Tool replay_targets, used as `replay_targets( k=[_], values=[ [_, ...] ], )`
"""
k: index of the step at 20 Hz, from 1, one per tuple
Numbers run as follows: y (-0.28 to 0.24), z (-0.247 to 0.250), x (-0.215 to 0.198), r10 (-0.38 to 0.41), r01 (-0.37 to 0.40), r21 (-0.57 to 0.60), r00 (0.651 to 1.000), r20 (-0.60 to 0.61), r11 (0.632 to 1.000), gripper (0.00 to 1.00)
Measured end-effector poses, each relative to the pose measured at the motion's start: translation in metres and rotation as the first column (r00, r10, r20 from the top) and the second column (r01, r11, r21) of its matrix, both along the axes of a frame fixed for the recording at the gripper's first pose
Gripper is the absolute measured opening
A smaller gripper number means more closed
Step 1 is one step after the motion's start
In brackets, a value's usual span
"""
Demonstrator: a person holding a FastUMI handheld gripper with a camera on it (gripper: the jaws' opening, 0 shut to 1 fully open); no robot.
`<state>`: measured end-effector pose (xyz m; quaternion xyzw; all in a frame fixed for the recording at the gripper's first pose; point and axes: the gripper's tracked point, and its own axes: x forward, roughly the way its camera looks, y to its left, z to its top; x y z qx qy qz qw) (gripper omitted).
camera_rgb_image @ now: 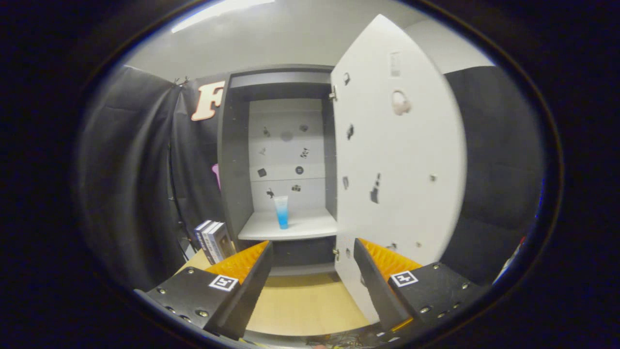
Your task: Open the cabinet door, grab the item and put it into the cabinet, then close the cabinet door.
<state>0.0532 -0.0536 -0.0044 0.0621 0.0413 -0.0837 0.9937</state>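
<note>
Item shelved, door open, jaws empty: closing step is what remains, by my reading.

Gripper [312, 271] jaws spread wide, pinching nothing, held back over the desk [300, 305]. Blue tube [281, 212] stands upright near the front edge of the cabinet shelf [310, 226], left of centre. Cabinet door [397, 160] swung out to the right, its lower corner just beside the right jaw. Risks: that jaw snagging the door edge; a hard slam tipping the tube; books [213, 241] at the desk's left edge getting clipped.

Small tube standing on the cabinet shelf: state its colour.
In the gripper view, the tube is clear on top, blue toward its base.
</note>
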Motion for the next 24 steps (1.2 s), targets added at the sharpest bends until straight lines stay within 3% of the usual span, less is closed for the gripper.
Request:
replay_targets(
  k=[5, 10, 15, 21, 24],
  values=[
    [-0.090, -0.005, -0.051, -0.183, 0.183, 0.032, 0.983, -0.002, 0.983, 0.98],
    [-0.160, -0.013, -0.054, -0.269, 0.270, 0.041, 0.963, -0.018, 0.962, 0.99],
    [-0.194, -0.015, -0.023, -0.279, 0.279, 0.054, 0.960, -0.012, 0.959, 0.99],
    [-0.185, -0.017, -0.013, -0.250, 0.250, 0.023, 0.968, -0.010, 0.968, 0.97],
    [-0.163, -0.015, -0.017, -0.194, 0.194, 0.028, 0.981, -0.013, 0.981, 0.96]
  ],
)
